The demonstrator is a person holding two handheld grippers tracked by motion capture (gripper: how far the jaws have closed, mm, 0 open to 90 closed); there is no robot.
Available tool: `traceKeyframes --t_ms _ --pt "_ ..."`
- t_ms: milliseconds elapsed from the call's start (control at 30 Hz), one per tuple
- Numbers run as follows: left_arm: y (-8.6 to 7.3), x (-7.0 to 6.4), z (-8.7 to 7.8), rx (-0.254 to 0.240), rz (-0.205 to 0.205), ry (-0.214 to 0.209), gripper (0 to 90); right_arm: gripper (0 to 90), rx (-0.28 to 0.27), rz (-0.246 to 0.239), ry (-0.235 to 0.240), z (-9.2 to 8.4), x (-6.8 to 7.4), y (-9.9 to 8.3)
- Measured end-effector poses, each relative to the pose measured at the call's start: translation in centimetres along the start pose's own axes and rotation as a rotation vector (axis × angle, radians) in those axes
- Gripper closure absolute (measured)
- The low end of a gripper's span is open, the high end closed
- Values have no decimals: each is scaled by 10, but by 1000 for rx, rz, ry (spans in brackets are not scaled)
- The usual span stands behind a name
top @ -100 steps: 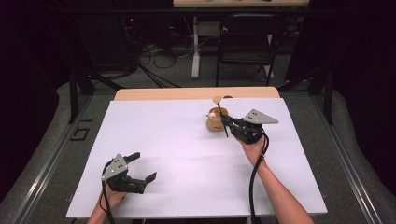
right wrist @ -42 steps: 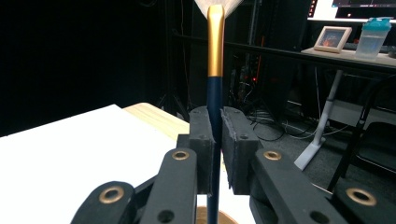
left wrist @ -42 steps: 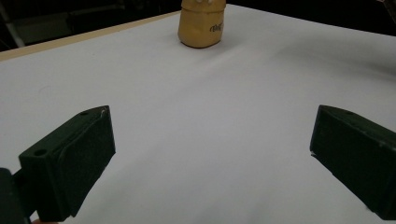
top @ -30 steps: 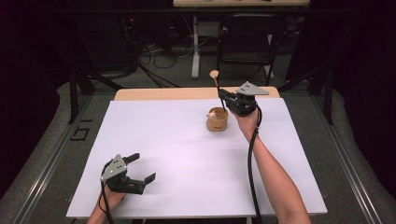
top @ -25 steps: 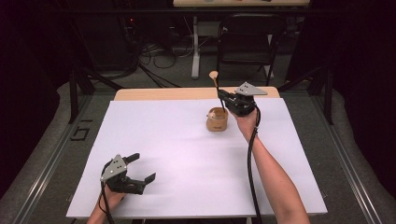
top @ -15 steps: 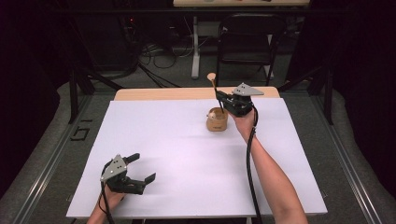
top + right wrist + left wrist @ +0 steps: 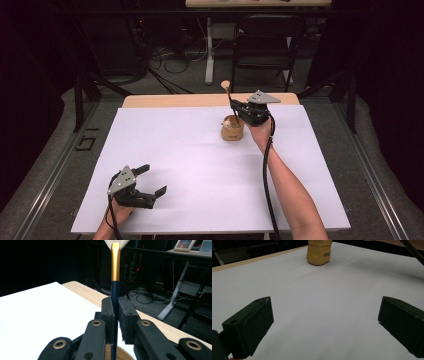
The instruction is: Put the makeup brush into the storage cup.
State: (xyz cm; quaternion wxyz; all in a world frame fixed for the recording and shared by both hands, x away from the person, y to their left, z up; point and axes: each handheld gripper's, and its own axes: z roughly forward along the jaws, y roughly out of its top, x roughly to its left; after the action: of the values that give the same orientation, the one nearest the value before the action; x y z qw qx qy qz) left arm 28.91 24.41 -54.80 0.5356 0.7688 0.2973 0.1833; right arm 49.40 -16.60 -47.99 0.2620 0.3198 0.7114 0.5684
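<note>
The right tool [image 7: 235, 106], clamped on a slim dark-handled, gold-ferruled brush [image 7: 115, 277], has lowered its handle tip toward the small tan wooden cup [image 7: 232, 128] just beneath; insertion appears imminent. The left tool [image 7: 150, 184] rests, jaws apart, on the white tabletop [image 7: 200, 165].

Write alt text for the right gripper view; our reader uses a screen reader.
The right tool is shut on a brush with a dark handle and gold ferrule, held upright, bristles at the top edge. Below it shows the rim of a wooden cup; behind lie a white table and a dark room.
</note>
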Motion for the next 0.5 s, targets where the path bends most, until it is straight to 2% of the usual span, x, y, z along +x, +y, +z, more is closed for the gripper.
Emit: traceKeyframes --t_ms 100,167,500 --pt "0 0 0 0 1 0 0 830 9 -3 1 1 0 -2" --pt "0 1 0 -2 0 -15 0 830 18 -3 4 1 0 -3" --pt "0 0 1 0 1 -8 0 828 31 4 3 2 -1 -9"
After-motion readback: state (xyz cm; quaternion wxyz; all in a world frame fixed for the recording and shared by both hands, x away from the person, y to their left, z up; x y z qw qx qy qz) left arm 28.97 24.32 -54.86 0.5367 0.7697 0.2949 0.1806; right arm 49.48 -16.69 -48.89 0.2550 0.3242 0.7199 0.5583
